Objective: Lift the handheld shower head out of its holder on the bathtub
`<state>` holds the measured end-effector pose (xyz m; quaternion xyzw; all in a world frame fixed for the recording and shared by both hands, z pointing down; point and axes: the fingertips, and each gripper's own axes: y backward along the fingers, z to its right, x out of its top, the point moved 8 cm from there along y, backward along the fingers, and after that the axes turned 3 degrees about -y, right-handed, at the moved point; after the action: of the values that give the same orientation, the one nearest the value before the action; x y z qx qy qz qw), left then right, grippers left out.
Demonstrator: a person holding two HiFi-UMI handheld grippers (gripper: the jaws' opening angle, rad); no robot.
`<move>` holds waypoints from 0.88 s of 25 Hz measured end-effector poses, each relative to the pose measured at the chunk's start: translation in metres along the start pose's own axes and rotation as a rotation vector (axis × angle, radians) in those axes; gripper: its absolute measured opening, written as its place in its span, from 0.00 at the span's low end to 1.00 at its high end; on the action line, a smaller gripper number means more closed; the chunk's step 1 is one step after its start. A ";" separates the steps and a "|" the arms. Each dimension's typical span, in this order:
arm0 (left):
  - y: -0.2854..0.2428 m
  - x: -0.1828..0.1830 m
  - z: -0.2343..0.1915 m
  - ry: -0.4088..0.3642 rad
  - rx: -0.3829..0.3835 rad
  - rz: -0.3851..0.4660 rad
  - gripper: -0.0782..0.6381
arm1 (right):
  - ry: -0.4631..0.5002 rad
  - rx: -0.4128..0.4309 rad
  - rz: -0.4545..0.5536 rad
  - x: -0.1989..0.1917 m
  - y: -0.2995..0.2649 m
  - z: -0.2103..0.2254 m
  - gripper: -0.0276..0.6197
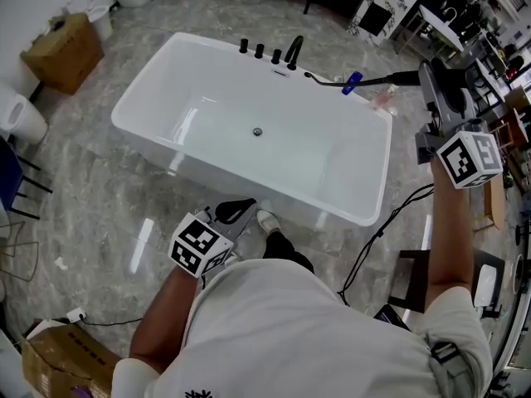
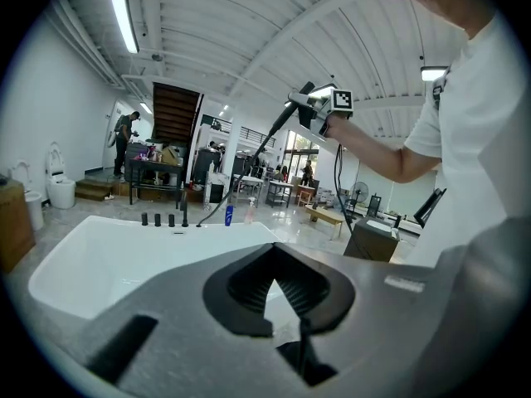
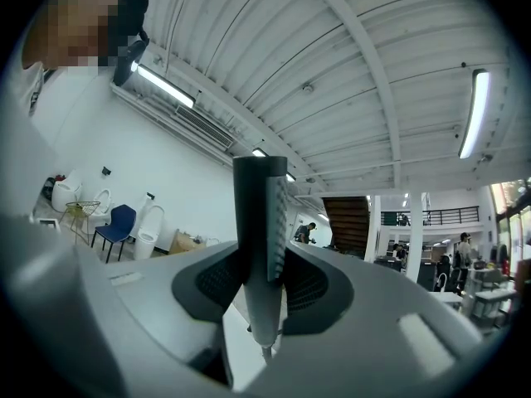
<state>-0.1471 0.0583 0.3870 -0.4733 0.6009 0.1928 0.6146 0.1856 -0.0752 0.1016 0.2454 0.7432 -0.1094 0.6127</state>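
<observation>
The white bathtub (image 1: 158,81) stands across the middle of the head view, its black tap and knobs (image 1: 274,55) on the far rim. At the upper right, above the tub's right end, my right gripper (image 1: 427,80) is shut on the black handheld shower head (image 1: 397,79). Its hose (image 1: 325,81) runs back to the rim. In the right gripper view the shower head (image 3: 261,239) stands upright, clamped between the pads. The left gripper view shows it raised (image 2: 286,116) in the right gripper (image 2: 314,104). My left gripper (image 1: 235,212) hangs before the tub's near wall, shut on nothing.
A blue bottle (image 1: 353,82) and a clear spray bottle (image 1: 382,99) sit on the tub's far right rim. A cardboard box (image 1: 65,50) and a toilet (image 1: 21,118) stand at the left. A black cable (image 1: 373,243) trails over the floor to the right, beside a dark stool (image 1: 415,276).
</observation>
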 end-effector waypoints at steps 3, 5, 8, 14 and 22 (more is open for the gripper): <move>0.004 -0.003 0.001 -0.002 0.002 -0.002 0.12 | -0.007 -0.001 -0.009 -0.005 0.004 -0.005 0.25; 0.005 -0.005 0.002 -0.003 0.004 -0.002 0.12 | -0.010 -0.003 -0.010 -0.008 0.006 -0.007 0.25; 0.007 -0.006 0.003 -0.006 0.003 -0.003 0.12 | -0.015 -0.003 -0.013 -0.010 0.008 -0.011 0.25; 0.009 -0.005 0.006 -0.009 -0.005 0.000 0.12 | -0.018 -0.003 -0.018 -0.010 0.010 -0.016 0.25; 0.015 -0.008 0.006 -0.009 -0.002 -0.003 0.12 | -0.026 0.001 -0.030 -0.014 0.010 -0.023 0.25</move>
<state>-0.1578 0.0728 0.3882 -0.4741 0.5973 0.1946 0.6169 0.1729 -0.0592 0.1221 0.2332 0.7386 -0.1222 0.6206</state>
